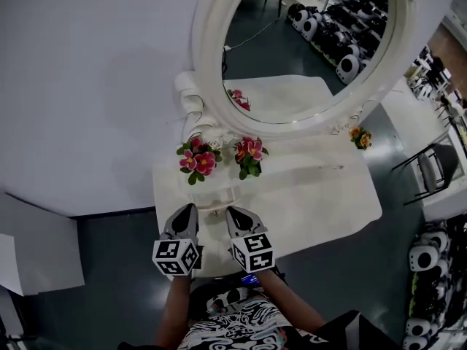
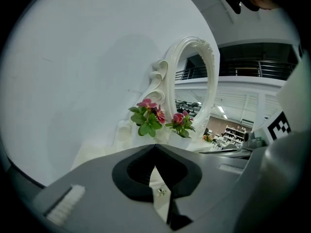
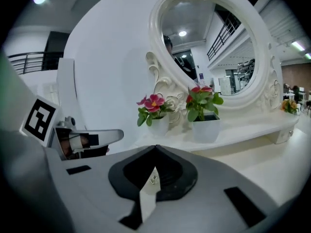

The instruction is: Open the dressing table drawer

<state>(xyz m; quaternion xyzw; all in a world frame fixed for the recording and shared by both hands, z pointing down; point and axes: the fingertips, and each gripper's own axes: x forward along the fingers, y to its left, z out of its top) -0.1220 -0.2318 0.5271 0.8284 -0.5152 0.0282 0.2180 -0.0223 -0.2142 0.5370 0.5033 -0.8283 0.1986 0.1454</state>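
Both grippers hovered side by side over the left end of the dressing table (image 1: 343, 195), tips aimed at the back edge. The left gripper (image 1: 191, 210) had its jaws pressed together at the tip with nothing pinched. The right gripper (image 1: 232, 211) was likewise closed on nothing. The drawer (image 1: 216, 197) sat in the raised tier along the back edge, just below the two flower pots (image 1: 249, 168). Its tiny knob (image 3: 153, 180) showed only through the slit under the closed jaws, so it looked to lie lower than the tips. Whether the drawer was already out at all couldn't be told from above. To do this well, one gripper would need to spread its jaws, drop level with that knob and centre on it. A small knob slips easily, so the pinch would have to be square, then a straight pull toward the front edge. The other gripper was best kept clear, and both well under the pots and the mirror (image 1: 306, 49).
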